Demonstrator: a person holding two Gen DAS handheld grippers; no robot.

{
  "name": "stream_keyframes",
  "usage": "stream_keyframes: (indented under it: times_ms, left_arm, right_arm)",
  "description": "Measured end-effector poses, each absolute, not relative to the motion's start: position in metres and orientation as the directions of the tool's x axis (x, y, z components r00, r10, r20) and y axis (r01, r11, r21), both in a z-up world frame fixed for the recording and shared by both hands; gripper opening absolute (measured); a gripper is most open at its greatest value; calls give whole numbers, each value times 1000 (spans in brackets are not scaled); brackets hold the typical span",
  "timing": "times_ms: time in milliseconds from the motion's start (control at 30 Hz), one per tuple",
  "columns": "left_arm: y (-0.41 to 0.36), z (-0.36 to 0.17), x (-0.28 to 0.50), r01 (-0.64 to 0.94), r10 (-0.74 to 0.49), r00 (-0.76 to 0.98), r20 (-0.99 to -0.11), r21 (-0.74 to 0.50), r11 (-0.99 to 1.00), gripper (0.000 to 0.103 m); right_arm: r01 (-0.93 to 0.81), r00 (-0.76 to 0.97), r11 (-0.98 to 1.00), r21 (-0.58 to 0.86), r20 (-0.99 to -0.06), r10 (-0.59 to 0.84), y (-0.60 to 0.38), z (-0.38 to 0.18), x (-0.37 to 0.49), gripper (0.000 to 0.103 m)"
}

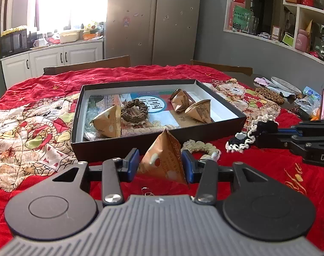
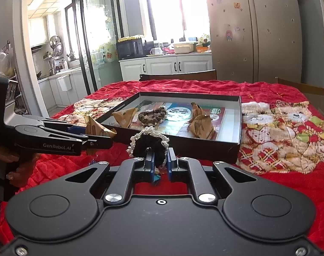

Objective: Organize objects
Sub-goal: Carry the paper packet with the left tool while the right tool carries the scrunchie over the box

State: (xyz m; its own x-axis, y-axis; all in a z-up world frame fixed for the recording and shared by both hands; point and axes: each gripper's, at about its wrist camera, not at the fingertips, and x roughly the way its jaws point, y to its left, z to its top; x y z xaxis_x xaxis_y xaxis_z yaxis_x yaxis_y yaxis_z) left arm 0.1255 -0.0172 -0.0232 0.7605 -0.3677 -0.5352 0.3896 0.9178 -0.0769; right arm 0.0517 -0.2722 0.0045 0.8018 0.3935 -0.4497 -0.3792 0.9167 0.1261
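Your left gripper (image 1: pixel 161 163) has its jaws clamped on a brown pyramid packet (image 1: pixel 163 160), held just in front of the black box (image 1: pixel 140 147). Your right gripper (image 2: pixel 161 163) has its jaws pinched tight on a black scrunchie with white trim (image 2: pixel 149 144), near that box's front wall, above the red quilt (image 2: pixel 290 181).

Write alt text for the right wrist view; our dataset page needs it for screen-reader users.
The right gripper has its jaws shut on a black scrunchie with white lace trim, just short of an open black box on a red quilt. The box holds brown pyramid packets and a brown scrunchie. At left, the left gripper holds another packet.
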Motion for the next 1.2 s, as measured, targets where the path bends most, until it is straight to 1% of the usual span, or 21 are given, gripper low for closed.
stream_keyframes:
  times_ms: [633,1200]
  left_arm:
    - [-22,-6,122,417,-389,770,-506,-63,907,47]
    - [-27,19,134,433,-397,793,-462,-31,901,47]
  right_arm:
    - [-406,818,910,82,-412,402,-267,33,54,11]
    - [-419,829,904,86,-370,419,-265,63,75,11]
